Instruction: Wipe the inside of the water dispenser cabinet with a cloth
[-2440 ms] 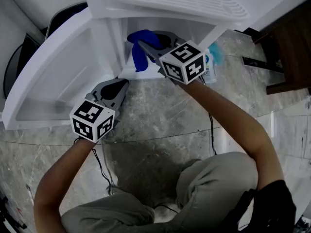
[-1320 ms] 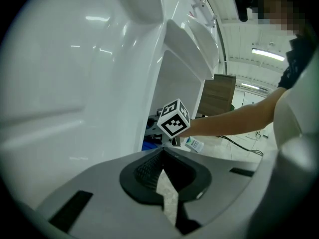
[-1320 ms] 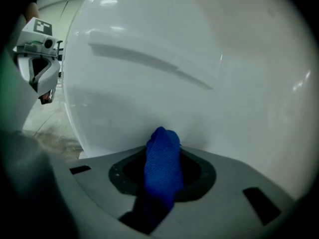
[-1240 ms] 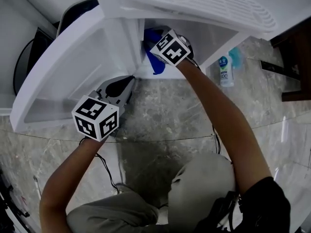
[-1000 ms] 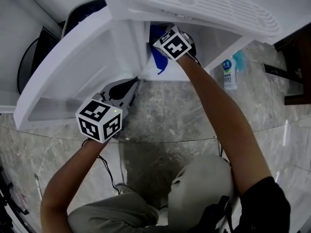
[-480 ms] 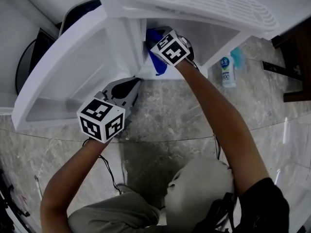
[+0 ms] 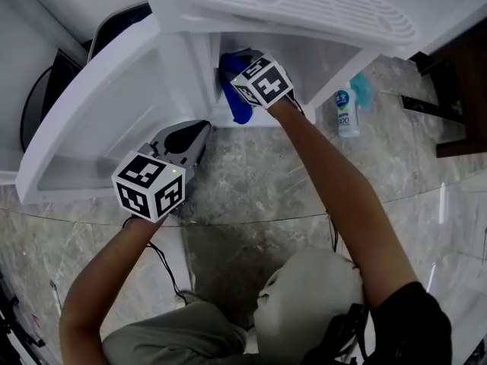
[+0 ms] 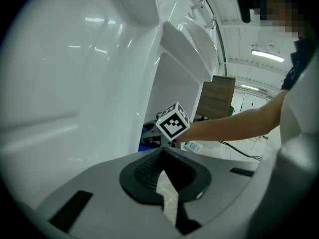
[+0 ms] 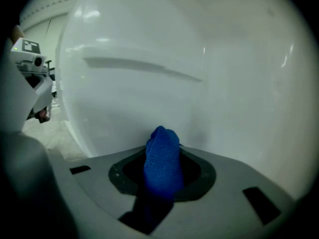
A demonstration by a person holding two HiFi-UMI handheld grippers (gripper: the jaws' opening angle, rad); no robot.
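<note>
The white water dispenser cabinet (image 7: pixel 323 52) stands open, its door (image 7: pixel 99 105) swung out to the left. My right gripper (image 7: pixel 230 78) reaches into the cabinet and is shut on a blue cloth (image 7: pixel 234 101), which hangs by the left inner wall. In the right gripper view the cloth (image 9: pixel 162 163) bulges from between the jaws, close against the white wall (image 9: pixel 149 83). My left gripper (image 7: pixel 199 133) is shut with nothing in it, low beside the door's bottom corner. In the left gripper view its jaws (image 8: pixel 162 152) point toward the right gripper's marker cube (image 8: pixel 173 122).
A small bottle with a blue cap (image 7: pixel 346 112) lies on the marble floor right of the cabinet. Dark wooden furniture (image 7: pixel 456 90) stands at the far right. Cables (image 7: pixel 163 261) trail on the floor near my knees. The ribbed drip tray (image 7: pixel 297 2) overhangs the opening.
The right gripper has gone deeper into the cabinet with the cloth, shifted a little along the left inner wall and rolled slightly. The left gripper has stayed by the door.
</note>
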